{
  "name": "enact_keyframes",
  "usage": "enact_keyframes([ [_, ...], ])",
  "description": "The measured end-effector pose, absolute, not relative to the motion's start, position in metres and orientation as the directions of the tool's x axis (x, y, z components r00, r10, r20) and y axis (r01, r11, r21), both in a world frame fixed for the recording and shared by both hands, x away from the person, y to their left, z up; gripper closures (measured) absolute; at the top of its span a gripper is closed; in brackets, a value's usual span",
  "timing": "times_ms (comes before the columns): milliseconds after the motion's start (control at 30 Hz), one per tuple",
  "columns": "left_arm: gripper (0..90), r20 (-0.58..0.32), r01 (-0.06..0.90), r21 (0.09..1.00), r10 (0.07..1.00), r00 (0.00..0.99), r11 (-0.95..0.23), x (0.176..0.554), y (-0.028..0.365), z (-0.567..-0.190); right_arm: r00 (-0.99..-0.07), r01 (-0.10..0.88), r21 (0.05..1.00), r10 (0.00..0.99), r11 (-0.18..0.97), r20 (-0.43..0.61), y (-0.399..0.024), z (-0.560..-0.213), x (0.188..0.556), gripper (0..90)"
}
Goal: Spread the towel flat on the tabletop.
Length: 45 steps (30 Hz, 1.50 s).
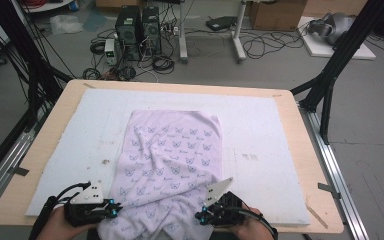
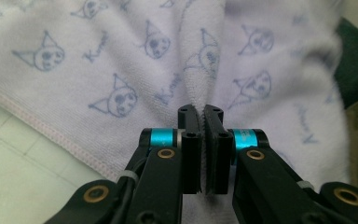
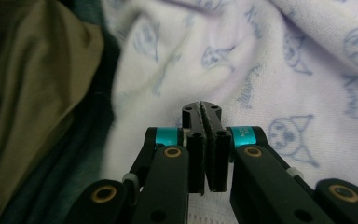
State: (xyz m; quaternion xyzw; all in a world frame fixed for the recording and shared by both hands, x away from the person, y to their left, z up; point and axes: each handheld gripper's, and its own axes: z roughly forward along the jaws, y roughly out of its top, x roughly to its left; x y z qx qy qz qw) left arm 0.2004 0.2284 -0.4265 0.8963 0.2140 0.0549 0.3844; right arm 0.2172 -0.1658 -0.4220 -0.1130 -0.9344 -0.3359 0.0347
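Left gripper [image 1: 114,207]: jaws pressed together, pinching a raised ridge of the towel [image 1: 172,155] at its near left edge; the left gripper view shows the fold [image 2: 200,93] rising from between the pads.
Right gripper [image 1: 200,216]: jaws pressed together at the towel's near right edge; cloth lies just beyond the tips [image 3: 202,112], and whether any is caught cannot be told.
Towel: pale lilac with a cat-face print, spread lengthwise on the white mat [image 1: 260,125], rumpled toward the near end, which lies between both grippers.
Table [image 1: 300,165]: wooden rim surrounds the mat.
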Motion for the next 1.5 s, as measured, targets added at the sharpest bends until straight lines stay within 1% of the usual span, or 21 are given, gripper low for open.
enact_keyframes([
  [167, 85.3, -0.064, 0.326, 0.735, 0.418, 0.906, -0.595, 0.187, 0.232, -0.416, -0.977, 0.214, 0.647, 0.155, 0.732, 0.148, -0.177, -0.403, 0.206, 89.4],
  [200, 82.8, -0.067, 0.325, 0.741, 0.417, 0.907, -0.588, 0.187, 0.232, -0.414, -0.976, 0.216, 0.653, 0.162, 0.726, 0.143, -0.179, -0.400, 0.206, 87.7],
  [300, 68.6, -0.068, 0.336, 0.742, 0.434, 0.898, -0.580, 0.194, 0.232, -0.415, -0.968, 0.242, 0.655, 0.223, 0.716, 0.114, -0.182, -0.399, 0.214, 77.0],
  [433, 64.1, -0.041, 0.338, 0.729, 0.455, 0.890, -0.595, 0.208, 0.226, -0.422, -0.961, 0.259, 0.630, 0.264, 0.732, 0.089, -0.176, -0.412, 0.230, 67.8],
  [533, 62.4, -0.033, 0.347, 0.708, 0.462, 0.886, -0.615, 0.218, 0.221, -0.431, -0.957, 0.271, 0.604, 0.275, 0.749, 0.089, -0.168, -0.426, 0.240, 66.8],
  [600, 64.2, -0.024, 0.342, 0.702, 0.459, 0.888, -0.625, 0.222, 0.220, -0.437, -0.957, 0.270, 0.612, 0.275, 0.743, 0.089, -0.166, -0.431, 0.244, 71.7],
  [633, 67.8, -0.022, 0.340, 0.710, 0.464, 0.886, -0.616, 0.222, 0.221, -0.438, -0.956, 0.278, 0.612, 0.278, 0.740, 0.097, -0.167, -0.432, 0.245, 76.4],
  [667, 73.4, -0.028, 0.345, 0.715, 0.468, 0.883, -0.609, 0.223, 0.222, -0.438, -0.957, 0.273, 0.615, 0.276, 0.740, 0.092, -0.168, -0.432, 0.245, 83.6],
  [700, 80.6, -0.028, 0.345, 0.713, 0.466, 0.884, -0.610, 0.223, 0.223, -0.438, -0.958, 0.276, 0.615, 0.266, 0.739, 0.109, -0.169, -0.432, 0.245, 87.3],
  [833, 86.3, -0.013, 0.339, 0.715, 0.473, 0.881, -0.611, 0.220, 0.220, -0.437, -0.964, 0.260, 0.605, 0.240, 0.753, 0.116, -0.171, -0.431, 0.243, 89.0],
  [933, 86.8, 0.004, 0.325, 0.735, 0.482, 0.876, -0.595, 0.215, 0.223, -0.433, -0.970, 0.243, 0.599, 0.200, 0.763, 0.138, -0.175, -0.429, 0.234, 89.0],
  [1033, 86.3, -0.018, 0.332, 0.758, 0.490, 0.872, -0.561, 0.212, 0.230, -0.426, -0.974, 0.225, 0.624, 0.185, 0.748, 0.129, -0.184, -0.420, 0.224, 88.9],
  [1067, 84.6, -0.037, 0.339, 0.762, 0.485, 0.874, -0.552, 0.212, 0.232, -0.423, -0.974, 0.228, 0.639, 0.184, 0.734, 0.136, -0.189, -0.417, 0.223, 88.9],
  [1133, 73.7, -0.044, 0.344, 0.758, 0.482, 0.875, -0.555, 0.211, 0.233, -0.422, -0.971, 0.238, 0.660, 0.193, 0.713, 0.141, -0.196, -0.409, 0.222, 88.2],
  [1200, 69.7, -0.043, 0.347, 0.743, 0.477, 0.878, -0.572, 0.212, 0.233, -0.425, -0.971, 0.238, 0.666, 0.190, 0.707, 0.146, -0.198, -0.406, 0.223, 89.0],
  [1233, 67.4, -0.042, 0.354, 0.733, 0.481, 0.876, -0.581, 0.212, 0.232, -0.428, -0.972, 0.234, 0.663, 0.187, 0.711, 0.142, -0.197, -0.406, 0.223, 87.7],
  [1267, 66.7, -0.044, 0.358, 0.724, 0.478, 0.877, -0.589, 0.213, 0.231, -0.431, -0.972, 0.233, 0.659, 0.188, 0.715, 0.141, -0.196, -0.407, 0.224, 82.6],
  [1367, 66.3, -0.025, 0.346, 0.716, 0.472, 0.881, -0.607, 0.211, 0.227, -0.439, -0.971, 0.238, 0.643, 0.185, 0.728, 0.151, -0.189, -0.415, 0.223, 75.1],
  [1400, 69.1, -0.015, 0.342, 0.714, 0.475, 0.880, -0.611, 0.211, 0.227, -0.438, -0.973, 0.232, 0.632, 0.184, 0.739, 0.141, -0.185, -0.418, 0.222, 72.9],
  [1467, 82.2, -0.009, 0.333, 0.712, 0.467, 0.884, -0.618, 0.211, 0.227, -0.438, -0.973, 0.232, 0.620, 0.181, 0.749, 0.145, -0.178, -0.426, 0.222, 70.9],
  [1500, 84.1, -0.002, 0.331, 0.711, 0.469, 0.883, -0.621, 0.211, 0.226, -0.438, -0.974, 0.229, 0.617, 0.173, 0.753, 0.150, -0.174, -0.430, 0.222, 71.4],
])
